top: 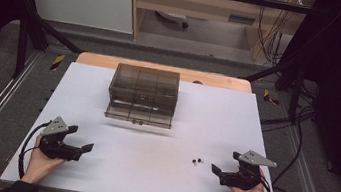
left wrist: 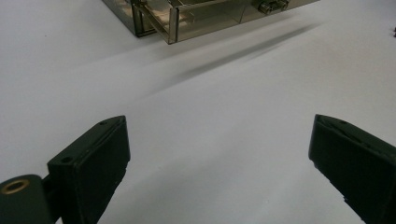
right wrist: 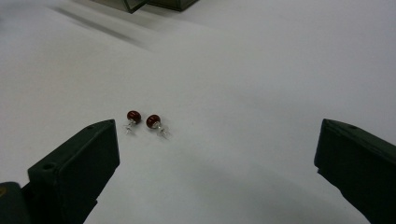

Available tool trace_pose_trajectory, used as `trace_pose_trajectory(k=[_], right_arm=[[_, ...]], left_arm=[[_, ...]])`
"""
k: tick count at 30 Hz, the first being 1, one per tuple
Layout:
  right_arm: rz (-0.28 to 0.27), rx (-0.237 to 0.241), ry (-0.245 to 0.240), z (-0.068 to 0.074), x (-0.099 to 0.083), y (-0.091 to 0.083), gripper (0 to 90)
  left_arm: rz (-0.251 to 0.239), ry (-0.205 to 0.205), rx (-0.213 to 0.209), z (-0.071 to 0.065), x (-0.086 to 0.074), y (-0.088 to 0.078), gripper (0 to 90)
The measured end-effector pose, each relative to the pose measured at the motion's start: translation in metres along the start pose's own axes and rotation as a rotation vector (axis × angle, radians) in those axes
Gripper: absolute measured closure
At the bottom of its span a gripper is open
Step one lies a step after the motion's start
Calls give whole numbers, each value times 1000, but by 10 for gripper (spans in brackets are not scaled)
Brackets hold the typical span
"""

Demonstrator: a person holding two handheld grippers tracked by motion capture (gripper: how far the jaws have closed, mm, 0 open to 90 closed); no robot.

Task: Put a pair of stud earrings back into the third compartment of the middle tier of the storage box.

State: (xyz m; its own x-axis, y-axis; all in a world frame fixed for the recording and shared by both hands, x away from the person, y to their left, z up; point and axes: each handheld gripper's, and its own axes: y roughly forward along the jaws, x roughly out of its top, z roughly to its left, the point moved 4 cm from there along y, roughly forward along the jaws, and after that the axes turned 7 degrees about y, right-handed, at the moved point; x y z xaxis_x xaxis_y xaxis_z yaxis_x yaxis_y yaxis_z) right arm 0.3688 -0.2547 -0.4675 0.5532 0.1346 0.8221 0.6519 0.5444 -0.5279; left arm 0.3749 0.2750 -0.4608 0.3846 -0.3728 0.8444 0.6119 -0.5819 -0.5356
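The smoky clear drawer box (top: pixel 143 95) at the desk's (top: pixel 147 173) far middle hides its contents; its top is cut off in both gripper views. Two red stud earrings (right wrist: pixel 144 121) lie side by side just ahead of the right tool (top: pixel 228 173), nearer its left jaw. Left tool (top: pixel 73 148) and right tool both rest spread wide, holding nothing.

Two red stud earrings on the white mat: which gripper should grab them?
Right. The two red stud earrings lie just ahead of the open right gripper; the left gripper, also open, sits across the mat.
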Motion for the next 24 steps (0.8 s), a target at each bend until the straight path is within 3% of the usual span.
trace_pose_trajectory(k=[14, 24], right_arm=[[17, -5, 8, 0, 0, -1, 9], [39, -2, -6, 13, 7, 8, 24]], left_arm=[[28, -4, -37, -1, -6, 5, 51], [17, -13, -36, 0, -6, 3, 51]])
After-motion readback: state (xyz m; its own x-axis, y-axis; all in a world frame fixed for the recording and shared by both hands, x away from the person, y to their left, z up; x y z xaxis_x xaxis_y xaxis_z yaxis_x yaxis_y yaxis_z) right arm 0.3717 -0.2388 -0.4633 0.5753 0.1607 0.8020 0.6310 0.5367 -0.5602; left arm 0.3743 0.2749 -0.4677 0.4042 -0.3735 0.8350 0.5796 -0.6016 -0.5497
